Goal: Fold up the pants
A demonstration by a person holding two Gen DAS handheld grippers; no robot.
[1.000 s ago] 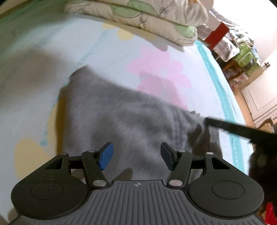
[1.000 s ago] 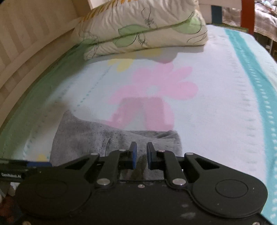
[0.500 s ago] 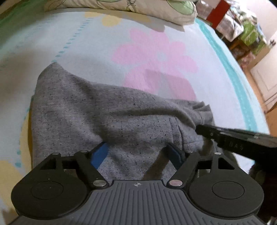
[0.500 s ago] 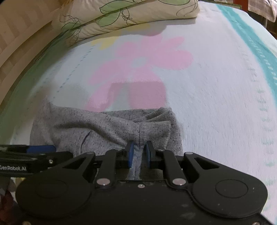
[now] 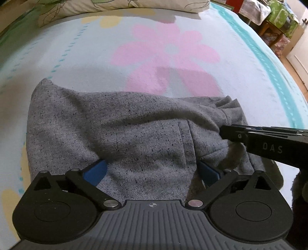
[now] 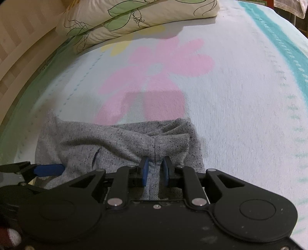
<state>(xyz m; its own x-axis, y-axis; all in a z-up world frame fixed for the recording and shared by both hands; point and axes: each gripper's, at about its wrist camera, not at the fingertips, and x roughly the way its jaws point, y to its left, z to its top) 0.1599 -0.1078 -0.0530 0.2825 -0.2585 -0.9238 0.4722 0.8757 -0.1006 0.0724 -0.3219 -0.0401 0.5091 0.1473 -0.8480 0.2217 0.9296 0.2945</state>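
Observation:
The grey speckled pants [image 5: 119, 134] lie bunched on the bed, also seen in the right wrist view [image 6: 119, 144]. My left gripper [image 5: 151, 171] is open, its blue pads wide apart with a fold of the grey cloth lying between them. My right gripper [image 6: 155, 170] is shut on a pinched ridge of the pants at their right edge and lifts the cloth into a taut fold. The right gripper shows in the left wrist view [image 5: 265, 142] at the right. The left gripper's blue pad shows in the right wrist view [image 6: 48, 170] at the left.
The bed sheet [image 5: 173, 48] is pale blue with a pink flower and a teal stripe [image 6: 279, 32] along its right side. Pillows [image 6: 138, 17] lie at the head of the bed. A wooden headboard [image 6: 17, 38] is at the left. Furniture [image 5: 277, 23] stands beyond the bed.
My left gripper has come down onto the pants, with cloth now between its open pads. My right gripper has kept its pinch and the grey cloth has drawn closer and tauter.

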